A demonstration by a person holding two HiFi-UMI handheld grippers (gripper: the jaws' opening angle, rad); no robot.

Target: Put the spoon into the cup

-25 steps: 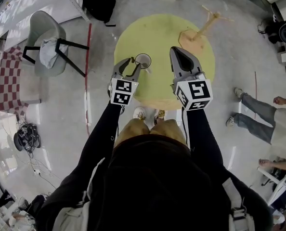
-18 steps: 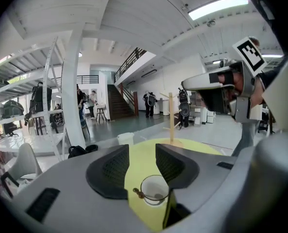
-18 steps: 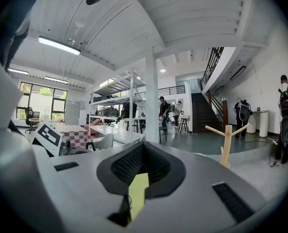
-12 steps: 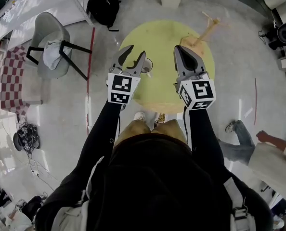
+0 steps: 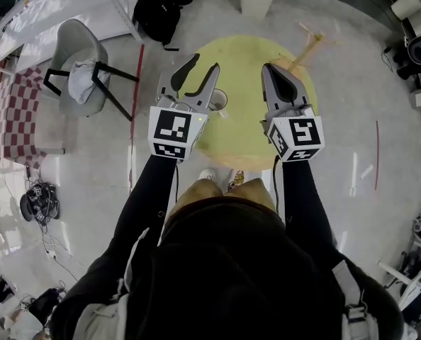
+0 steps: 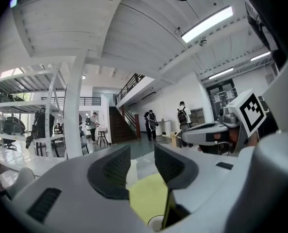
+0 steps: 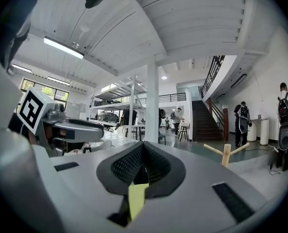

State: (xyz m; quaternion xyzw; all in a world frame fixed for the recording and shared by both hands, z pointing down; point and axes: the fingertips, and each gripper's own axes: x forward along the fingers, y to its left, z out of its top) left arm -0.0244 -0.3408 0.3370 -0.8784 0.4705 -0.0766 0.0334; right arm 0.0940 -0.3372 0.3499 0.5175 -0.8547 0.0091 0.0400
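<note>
your left gripper (image 5: 204, 65) has gone up from the cup (image 5: 217, 99), which stays on the round yellow counter (image 5: 242, 129). its jaws, released and empty, just closed a little. right gripper (image 5: 270, 71) jaws are clenched on nothing. a grey chair (image 5: 79, 66) stands on the floor (image 5: 352, 119).

The round pale-yellow worktop (image 5: 246, 129) looks matt, the branched stand (image 5: 306, 48) bare pale wood, the grey floor (image 5: 359, 105) glossy; the left gripper (image 6: 141, 149) is matt grey plastic, jaws dimpled.

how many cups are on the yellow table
1. The cup sits near the left edge of the yellow table, partly behind the left claw. The right claw also covers some table, so another could be hidden.
</note>
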